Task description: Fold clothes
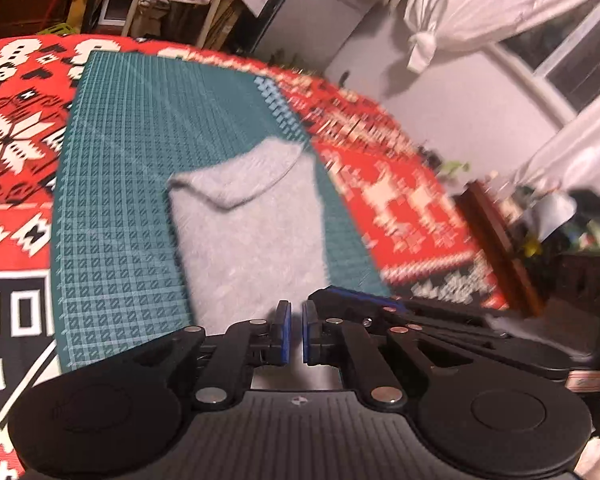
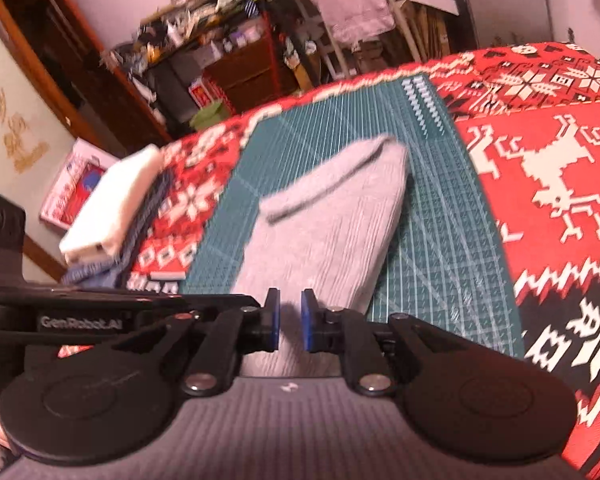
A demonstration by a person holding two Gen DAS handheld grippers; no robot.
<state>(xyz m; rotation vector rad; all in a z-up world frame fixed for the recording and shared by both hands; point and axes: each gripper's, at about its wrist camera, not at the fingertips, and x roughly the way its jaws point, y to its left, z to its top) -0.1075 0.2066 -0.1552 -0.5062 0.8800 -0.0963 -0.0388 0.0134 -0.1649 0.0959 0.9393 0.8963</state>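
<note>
A grey knit garment lies folded lengthwise on a green cutting mat, its neckline at the far end. My left gripper is at the garment's near edge, its blue pads only a narrow gap apart with grey cloth between them. In the right wrist view the same garment runs away from my right gripper, which pinches the near edge the same way. The two grippers sit side by side: the right one's body shows in the left view, the left one's body in the right view.
The mat rests on a red, white and black patterned blanket. A stack of folded clothes sits at the blanket's left edge. Cluttered shelves stand behind; white curtains hang by a window.
</note>
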